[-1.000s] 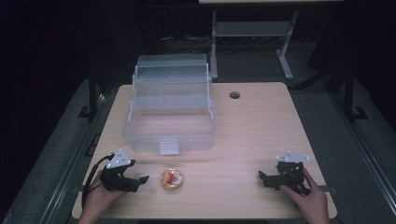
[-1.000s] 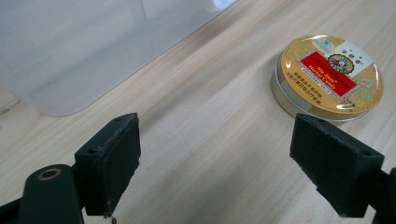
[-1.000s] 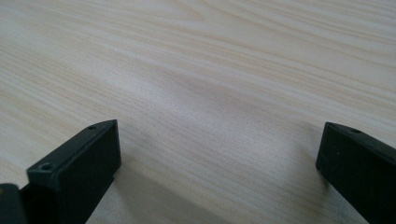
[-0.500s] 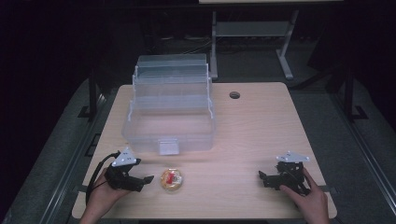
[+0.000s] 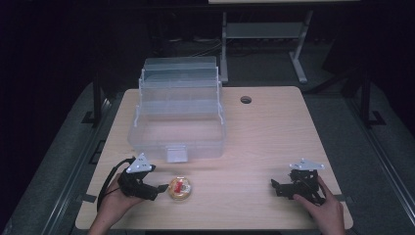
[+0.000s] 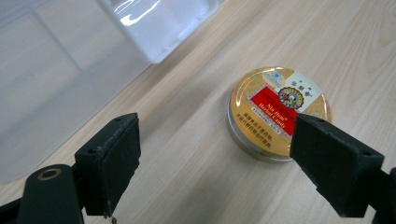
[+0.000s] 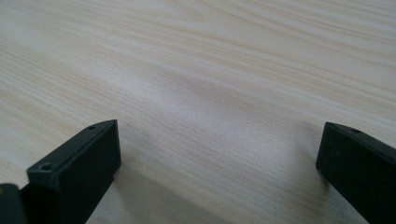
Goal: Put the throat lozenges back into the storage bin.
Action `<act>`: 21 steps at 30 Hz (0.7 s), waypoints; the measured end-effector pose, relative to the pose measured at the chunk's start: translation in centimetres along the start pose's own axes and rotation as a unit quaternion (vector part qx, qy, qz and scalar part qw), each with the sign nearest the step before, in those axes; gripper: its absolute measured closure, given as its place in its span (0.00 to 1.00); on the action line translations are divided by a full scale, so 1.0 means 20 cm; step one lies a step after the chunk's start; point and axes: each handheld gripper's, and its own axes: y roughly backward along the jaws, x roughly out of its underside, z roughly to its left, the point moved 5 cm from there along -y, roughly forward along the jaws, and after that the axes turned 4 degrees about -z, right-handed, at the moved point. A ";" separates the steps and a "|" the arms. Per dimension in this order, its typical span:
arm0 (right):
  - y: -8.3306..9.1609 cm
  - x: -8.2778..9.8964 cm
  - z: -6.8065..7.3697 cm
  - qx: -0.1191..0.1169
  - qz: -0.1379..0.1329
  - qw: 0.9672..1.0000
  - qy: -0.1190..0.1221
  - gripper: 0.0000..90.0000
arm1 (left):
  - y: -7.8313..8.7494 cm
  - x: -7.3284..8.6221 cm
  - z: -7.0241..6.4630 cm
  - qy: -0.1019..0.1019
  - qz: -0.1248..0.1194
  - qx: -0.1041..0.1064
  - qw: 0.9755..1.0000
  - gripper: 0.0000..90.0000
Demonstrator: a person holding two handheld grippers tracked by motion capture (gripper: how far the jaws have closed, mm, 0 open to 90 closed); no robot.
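A small round tin (image 5: 179,188) with a gold lid and red label lies flat on the wooden table (image 5: 264,142) near the front left. My left gripper (image 5: 159,188) sits just left of it, open, its jaws pointing at the tin. In the left gripper view the tin (image 6: 278,112) lies ahead of the jaws, partly behind the right one, and the left gripper (image 6: 219,163) holds nothing. My right gripper (image 5: 275,186) rests open at the front right, far from the tin. The right gripper view has the right gripper (image 7: 217,163) over bare wood.
A clear plastic tiered box (image 5: 177,115) stands open behind the tin, its front latch (image 5: 176,153) facing me; its wall (image 6: 51,70) is close on the left in the left gripper view. A cable hole (image 5: 245,100) is at the back.
My left gripper has slid right along the front of the table, closing in on the tin. The right gripper has stayed where it was.
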 end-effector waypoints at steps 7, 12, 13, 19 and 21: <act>0.00 0.00 0.00 0.000 0.000 1.000 0.000 0.00 | -0.02 -0.03 -0.02 -0.006 0.001 0.006 1.000 0.17; 0.00 0.00 0.00 0.000 0.000 1.000 0.000 0.00 | -0.04 -0.04 -0.04 -0.011 0.004 0.013 1.000 0.17; 0.00 0.00 0.00 0.000 0.000 1.000 0.000 0.00 | -0.05 -0.05 -0.04 -0.012 0.004 0.014 1.000 0.17; 0.00 0.00 0.00 0.000 0.000 1.000 0.000 0.00 | -0.06 -0.06 -0.06 -0.017 0.007 0.021 1.000 0.17; 0.00 0.00 0.00 0.000 0.000 1.000 0.000 0.00 | -0.07 -0.07 -0.07 -0.019 0.008 0.023 1.000 0.17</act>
